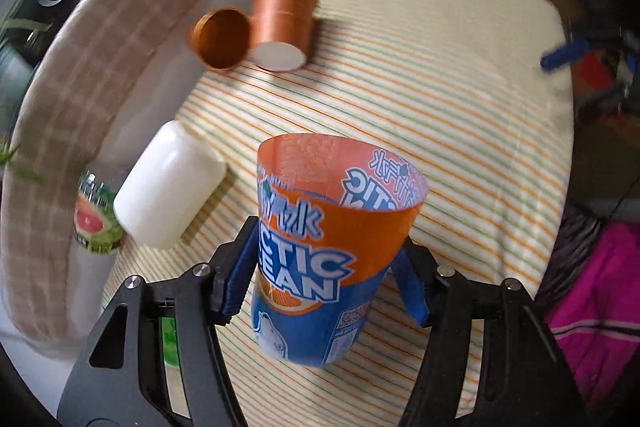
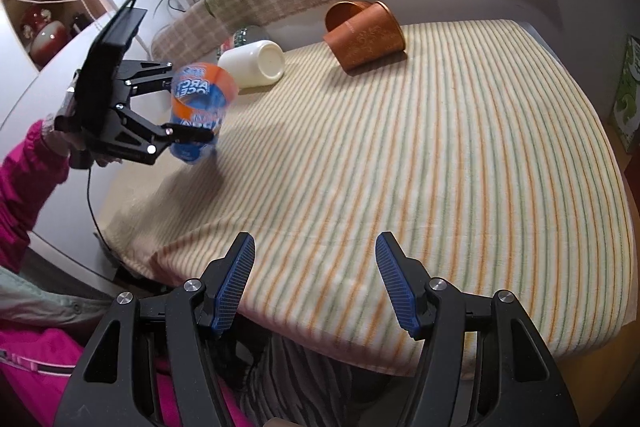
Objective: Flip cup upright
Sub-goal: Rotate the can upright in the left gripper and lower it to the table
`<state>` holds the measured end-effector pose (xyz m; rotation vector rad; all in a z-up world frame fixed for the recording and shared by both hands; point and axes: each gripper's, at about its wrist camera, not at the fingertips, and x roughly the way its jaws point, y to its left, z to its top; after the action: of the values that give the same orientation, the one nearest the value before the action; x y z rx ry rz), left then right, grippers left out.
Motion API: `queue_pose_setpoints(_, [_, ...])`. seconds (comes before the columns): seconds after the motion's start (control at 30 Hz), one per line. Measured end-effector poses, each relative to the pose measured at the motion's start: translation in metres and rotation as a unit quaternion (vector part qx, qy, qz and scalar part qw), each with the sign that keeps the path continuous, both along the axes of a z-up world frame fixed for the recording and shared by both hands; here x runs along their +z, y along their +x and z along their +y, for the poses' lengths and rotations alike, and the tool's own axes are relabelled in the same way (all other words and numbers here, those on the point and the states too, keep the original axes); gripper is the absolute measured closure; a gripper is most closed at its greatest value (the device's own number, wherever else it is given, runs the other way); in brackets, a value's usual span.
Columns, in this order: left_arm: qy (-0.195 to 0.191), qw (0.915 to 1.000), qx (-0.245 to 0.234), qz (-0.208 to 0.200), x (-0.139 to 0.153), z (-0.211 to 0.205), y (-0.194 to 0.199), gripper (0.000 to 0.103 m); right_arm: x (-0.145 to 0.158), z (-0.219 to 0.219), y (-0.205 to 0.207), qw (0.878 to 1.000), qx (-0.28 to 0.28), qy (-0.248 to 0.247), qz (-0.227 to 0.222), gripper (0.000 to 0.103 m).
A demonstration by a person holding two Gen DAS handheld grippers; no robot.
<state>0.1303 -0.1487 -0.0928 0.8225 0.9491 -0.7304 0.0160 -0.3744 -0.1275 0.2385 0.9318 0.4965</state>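
Cup (image 1: 320,259), orange-and-blue, printed "ARCTIC OCEAN": thin-walled, translucent at the rim, apparently plastic. Position: held in the left gripper (image 1: 324,287) just above the striped cloth (image 1: 460,147), near its left edge, mouth tilted up and away from the left wrist camera, base low and toward it. Whether the base touches the cloth cannot be told.

Grip: both blue pads (image 1: 408,291) press the wall from opposite sides at about mid-height, below the orange band.

Handling, judged: very light; empty as far as the open mouth shows. Wall likely flexes under squeeze, so firm clamping risks denting or ovalling the body. Glossy print looks slippery; a tapered shape may slide out toward the narrow end. Best hold is the present one across the middle, where the taper is moderate; the rim is the softest part and the poorest to pinch.

Right gripper (image 2: 316,283): spread wide, nothing between its fingers, low over the near edge of the cloth, well apart from the cup.

Also on the cloth:
- white cup (image 2: 256,67), on its side.
- two copper cups (image 2: 364,35), on their sides, touching each other.
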Motion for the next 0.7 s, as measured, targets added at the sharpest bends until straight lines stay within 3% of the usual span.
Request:
queue_pose_setpoints(0.13, [-0.054,0.998,0.033,-0.005,0.011,0.017,0.0,0.039,0.002,0.013,0.002,1.0,0.01,-0.008,-0.005,0.041])
queue_pose_setpoints(0.27, [-0.119,0.9902,0.073,-0.009,0.017,0.028,-0.003,0.04,0.008,0.023,0.002,1.0,0.02,-0.008,-0.013,0.041])
queue_pose_setpoints(0.43, [-0.197,0.9734,0.116,-0.012,0.018,0.036,0.0,0.04,0.013,0.033,0.0,1.0,0.022,-0.004,-0.021,0.041])
queue_pose_setpoints(0.7, [-0.28,0.9437,0.174,-0.019,0.023,0.041,0.004,0.04,0.023,0.041,-0.008,0.999,0.011,-0.005,-0.038,0.041])
